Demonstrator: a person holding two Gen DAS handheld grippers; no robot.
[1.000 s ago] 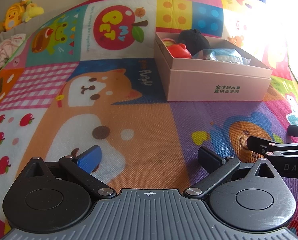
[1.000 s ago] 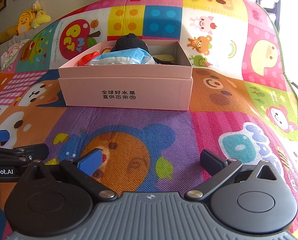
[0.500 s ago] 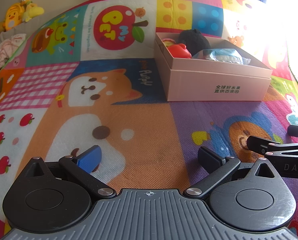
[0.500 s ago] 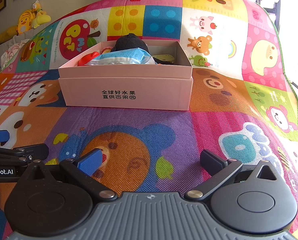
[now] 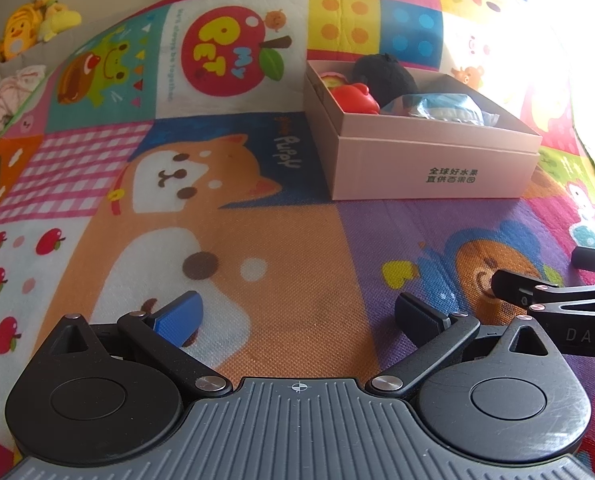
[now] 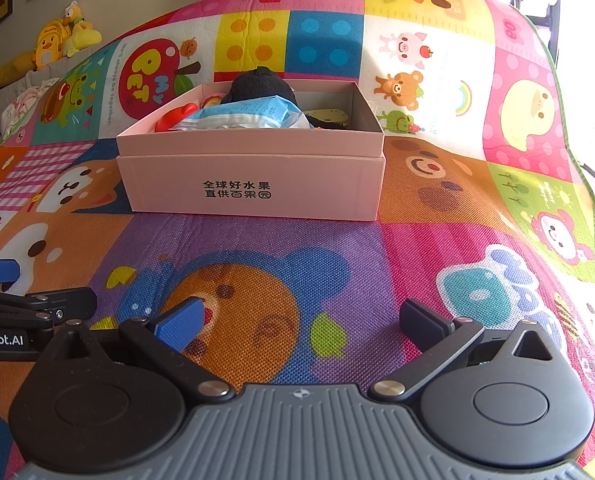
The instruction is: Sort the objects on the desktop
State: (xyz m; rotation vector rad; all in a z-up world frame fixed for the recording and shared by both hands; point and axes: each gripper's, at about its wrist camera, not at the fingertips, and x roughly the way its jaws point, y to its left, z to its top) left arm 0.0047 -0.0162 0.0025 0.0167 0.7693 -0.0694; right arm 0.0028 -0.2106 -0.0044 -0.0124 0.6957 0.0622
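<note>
Pink box, open-topped and printed with black characters on its near wall, stands ahead of both hand-held grippers on the cartoon play mat; it lies straight ahead of the right hand-held gripper and ahead and to the right of the left hand-held gripper. Inside the box lie a black plush item, a red toy and a blue-and-white packet, the packet nearest the front wall. Each hand-held gripper is held low and level over the mat, jaws spread wide and holding nothing, one blue pad and one black pad on each. The two tools sit side by side, close together: the right one's fingers show at the right edge of the left wrist view, the left one's at the left edge of the right wrist view. Between the fingertips and the box's near wall the mat is bare. Yellow plush toys rest far off to the left, beyond the mat's edge.
</note>
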